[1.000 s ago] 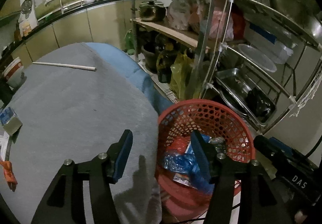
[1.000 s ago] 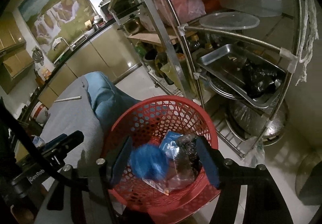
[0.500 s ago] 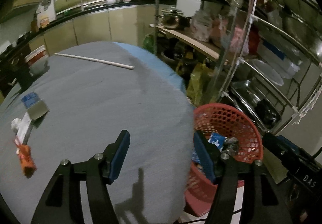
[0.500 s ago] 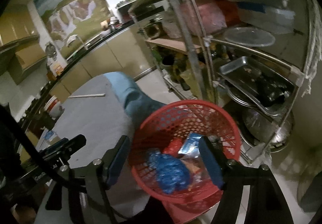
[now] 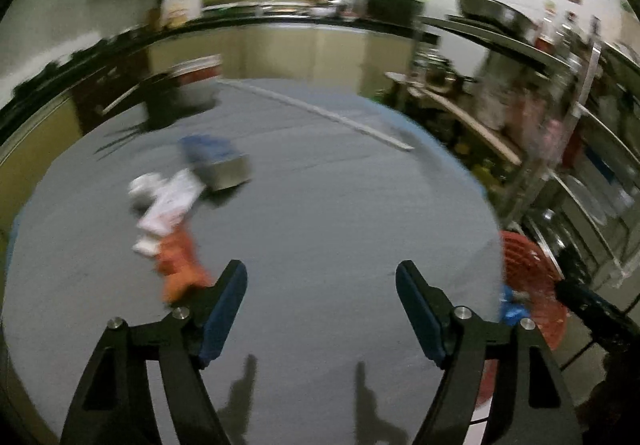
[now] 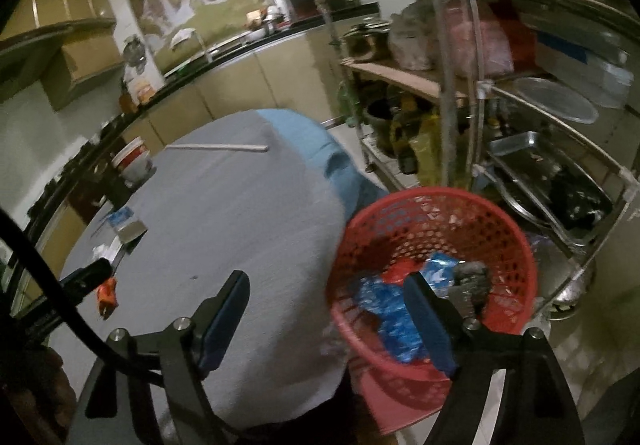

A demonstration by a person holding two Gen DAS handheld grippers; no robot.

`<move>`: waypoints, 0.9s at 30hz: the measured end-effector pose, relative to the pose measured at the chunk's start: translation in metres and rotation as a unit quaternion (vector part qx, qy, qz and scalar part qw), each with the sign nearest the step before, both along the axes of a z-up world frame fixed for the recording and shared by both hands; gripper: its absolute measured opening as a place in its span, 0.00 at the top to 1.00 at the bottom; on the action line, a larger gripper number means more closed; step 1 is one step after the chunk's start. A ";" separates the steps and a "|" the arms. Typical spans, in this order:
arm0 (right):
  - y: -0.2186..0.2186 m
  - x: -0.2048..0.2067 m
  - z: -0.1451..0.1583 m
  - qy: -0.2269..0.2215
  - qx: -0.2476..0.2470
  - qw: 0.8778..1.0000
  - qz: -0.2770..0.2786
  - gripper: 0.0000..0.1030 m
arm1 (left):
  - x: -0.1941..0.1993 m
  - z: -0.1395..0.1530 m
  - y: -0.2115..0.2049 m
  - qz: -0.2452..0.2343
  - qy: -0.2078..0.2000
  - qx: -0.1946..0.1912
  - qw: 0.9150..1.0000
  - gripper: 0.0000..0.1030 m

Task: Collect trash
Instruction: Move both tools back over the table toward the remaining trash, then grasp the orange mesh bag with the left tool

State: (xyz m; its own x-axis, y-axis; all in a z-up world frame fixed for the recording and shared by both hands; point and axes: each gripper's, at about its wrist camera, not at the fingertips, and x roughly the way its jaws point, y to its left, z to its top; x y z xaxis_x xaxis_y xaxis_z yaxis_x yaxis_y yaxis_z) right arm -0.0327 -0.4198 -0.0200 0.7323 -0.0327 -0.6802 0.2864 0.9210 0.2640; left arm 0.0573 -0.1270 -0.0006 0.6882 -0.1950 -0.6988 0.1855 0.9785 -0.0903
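Observation:
A red mesh basket (image 6: 432,229) stands off the right edge of the grey-covered table (image 5: 320,213), with blue wrappers (image 6: 390,309) and other trash inside. My right gripper (image 6: 326,295) hovers over the table edge and the basket rim, its jaws opening with nothing between them. My left gripper (image 5: 320,285) is above the table, jaws opening and empty. Ahead and left of it lie an orange wrapper (image 5: 178,265), a white packet (image 5: 168,205) and a blue-and-silver carton (image 5: 218,161). The basket (image 5: 528,277) shows at the right in the left wrist view.
A metal rack (image 6: 480,85) loaded with pots, trays and bags stands right of the basket. A long white stick (image 5: 320,113) lies at the table's far side. A red-and-white tub (image 6: 132,161) stands at the far left edge. Kitchen counters run along the back wall.
Both grippers have swung left, away from the basket and over the table, and their jaws have spread wider. The trash on the table has come into the left wrist view.

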 end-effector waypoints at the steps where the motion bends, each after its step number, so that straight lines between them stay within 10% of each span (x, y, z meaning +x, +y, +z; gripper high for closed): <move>1: 0.007 0.003 0.000 0.001 -0.002 1.000 0.009 0.21 | 0.003 -0.005 0.015 0.016 0.007 0.002 1.000 0.24; 9: 0.064 0.026 0.001 0.007 -0.017 0.997 0.073 0.21 | 0.039 -0.045 0.090 0.132 0.074 -0.019 0.988 0.24; 23: 0.111 0.057 -0.002 0.013 -0.025 0.991 0.132 0.21 | 0.086 -0.072 0.079 0.158 0.102 0.010 0.982 0.25; 27: 0.111 0.068 -0.007 0.018 -0.018 0.991 0.134 0.21 | 0.090 -0.072 0.081 0.154 0.098 0.021 0.983 0.63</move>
